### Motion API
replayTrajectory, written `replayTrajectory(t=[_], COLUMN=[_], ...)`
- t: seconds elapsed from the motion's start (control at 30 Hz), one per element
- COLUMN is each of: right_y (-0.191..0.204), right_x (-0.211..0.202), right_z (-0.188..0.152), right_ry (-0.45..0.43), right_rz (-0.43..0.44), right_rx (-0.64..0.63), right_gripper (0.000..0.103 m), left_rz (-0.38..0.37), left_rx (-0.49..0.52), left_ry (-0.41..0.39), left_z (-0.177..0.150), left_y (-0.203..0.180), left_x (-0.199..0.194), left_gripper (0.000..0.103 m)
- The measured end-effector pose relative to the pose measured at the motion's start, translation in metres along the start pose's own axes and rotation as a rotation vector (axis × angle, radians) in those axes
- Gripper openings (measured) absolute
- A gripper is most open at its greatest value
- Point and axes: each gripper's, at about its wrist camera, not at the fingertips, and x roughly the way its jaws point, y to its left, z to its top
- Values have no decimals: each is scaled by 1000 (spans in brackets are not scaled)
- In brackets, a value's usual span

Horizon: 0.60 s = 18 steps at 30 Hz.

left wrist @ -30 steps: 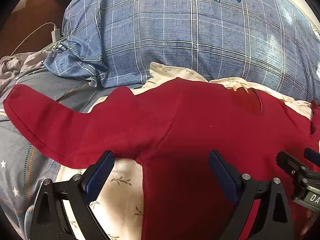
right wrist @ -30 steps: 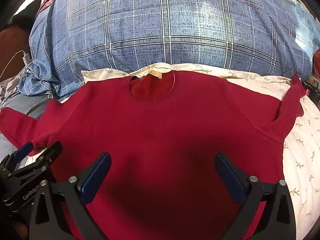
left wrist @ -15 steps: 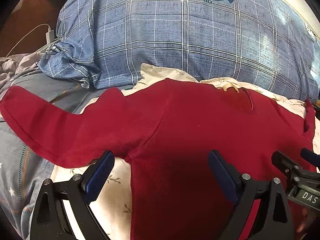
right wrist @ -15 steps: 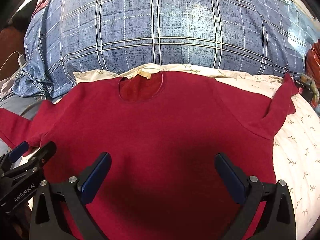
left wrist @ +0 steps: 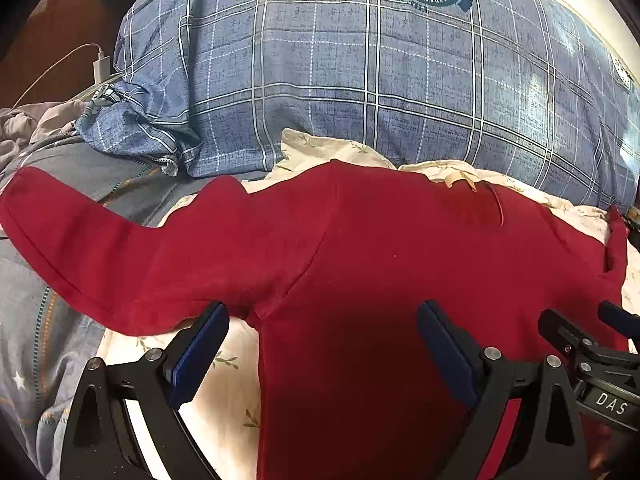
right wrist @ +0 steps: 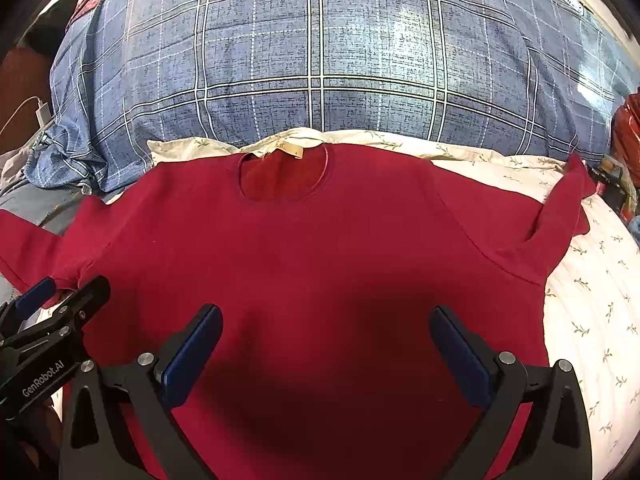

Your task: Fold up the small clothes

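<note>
A small dark red long-sleeved shirt (left wrist: 392, 264) lies flat, front up, on a cream floral sheet (left wrist: 224, 392), its neck with a tan label (right wrist: 290, 151) pointing away from me. Its left sleeve (left wrist: 88, 252) stretches out to the left; its right sleeve (right wrist: 560, 216) is folded up at the right. My left gripper (left wrist: 322, 340) is open and empty over the left armpit and chest. My right gripper (right wrist: 326, 340) is open and empty over the middle of the chest. Each gripper shows at the edge of the other view.
A big blue plaid pillow (right wrist: 320, 52) lies right behind the shirt. A grey starred blanket (left wrist: 36, 344) is at the left, with a white charger and cable (left wrist: 100, 66) behind it. Red and dark items (right wrist: 624, 152) sit at the far right edge.
Both views have shifted slightly; the shirt lies as before. Both grippers stay open and empty above it.
</note>
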Motion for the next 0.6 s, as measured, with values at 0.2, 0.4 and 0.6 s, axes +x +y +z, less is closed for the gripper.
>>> replayTrajectory(t=[0.2,0.4,0.6], right_y=[-1,3,5], right_x=[2,3,5], right_z=[-1,-1,-3], right_ry=[11,11,17], right_rz=[4,7,7], right_rx=[7,-8,-13], right_gripper=[103,103,103], left_rz=[3,3,3], left_rx=[-4,-11,-12], left_ry=[4,5,4], left_z=[0,1,1], left_y=[-1,-1,-2], left_x=[1,2,2], left_gripper=[95,95,95])
